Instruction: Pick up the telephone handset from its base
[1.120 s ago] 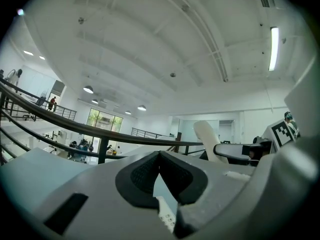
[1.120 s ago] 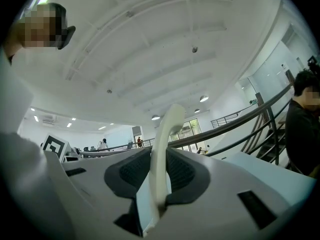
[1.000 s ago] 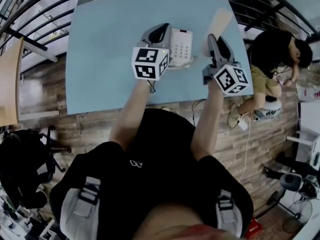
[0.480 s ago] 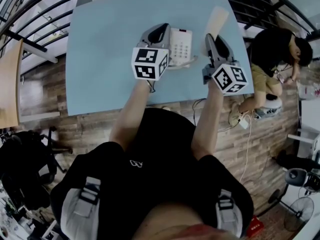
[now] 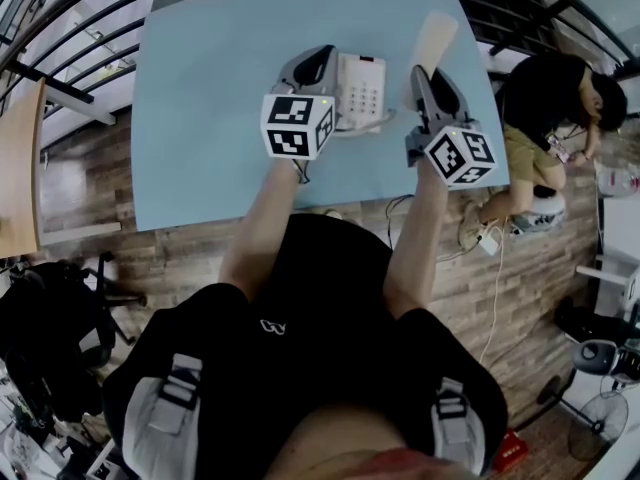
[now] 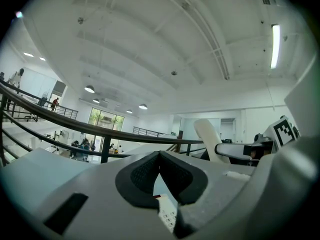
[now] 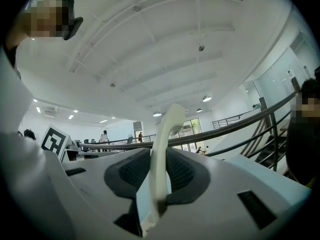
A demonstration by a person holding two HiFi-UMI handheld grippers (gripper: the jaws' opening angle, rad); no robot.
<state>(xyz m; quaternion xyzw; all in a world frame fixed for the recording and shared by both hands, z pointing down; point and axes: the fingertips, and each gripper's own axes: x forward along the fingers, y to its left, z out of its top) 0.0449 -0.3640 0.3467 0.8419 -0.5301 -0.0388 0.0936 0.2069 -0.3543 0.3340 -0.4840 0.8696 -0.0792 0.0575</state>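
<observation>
Plastic, rubber-like pads, wood, matt bench

The handset [image 7: 167, 124] is smooth cream plastic with a soft shine, and the base [image 5: 362, 90] is white plastic. The left claw [image 6: 160, 159] and the right claw [image 7: 159, 160] have matt grey plastic shells and dark, finely grained pads [image 7: 132, 172] that look like rubber. The bench [image 5: 220, 88] top is smooth, matt light blue. The floor [image 5: 90, 233] shows wood planks.

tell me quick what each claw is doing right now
left claw: closed, nothing between its pads
right claw: closed on the handset
</observation>
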